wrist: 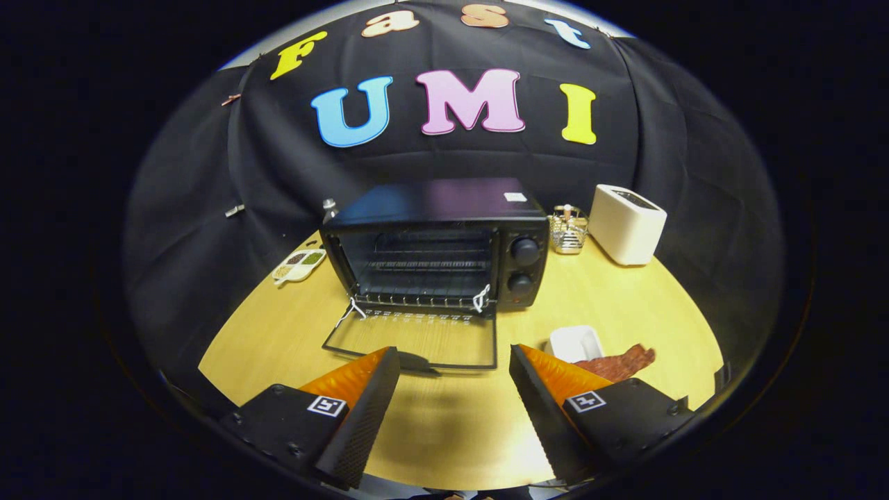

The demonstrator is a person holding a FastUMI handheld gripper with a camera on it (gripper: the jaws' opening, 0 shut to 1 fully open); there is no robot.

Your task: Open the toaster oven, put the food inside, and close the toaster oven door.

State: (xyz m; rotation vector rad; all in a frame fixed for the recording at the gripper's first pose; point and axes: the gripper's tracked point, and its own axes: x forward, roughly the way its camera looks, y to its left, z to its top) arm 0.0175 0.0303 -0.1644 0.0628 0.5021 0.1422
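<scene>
Food (618, 362) lies just right of the spread, empty hand-held gripper (455, 364) (toaster oven (437, 243) open beyond)

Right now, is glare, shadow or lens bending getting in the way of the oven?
Gripper view: fisheye bends the table edge into a curve; the toaster oven is sharp, its cavity dark but the rack readable; purple-blue sheen on its top; the open hand-held gripper casts soft shadows ahead of the lowered door.

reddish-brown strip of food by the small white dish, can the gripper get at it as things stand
Probably yes. The reddish-brown strip of food lies flat on the wooden table beside the small white dish, just beyond one finger of the open, empty gripper. Nothing covers it, though the dish touches its near edge.
</scene>
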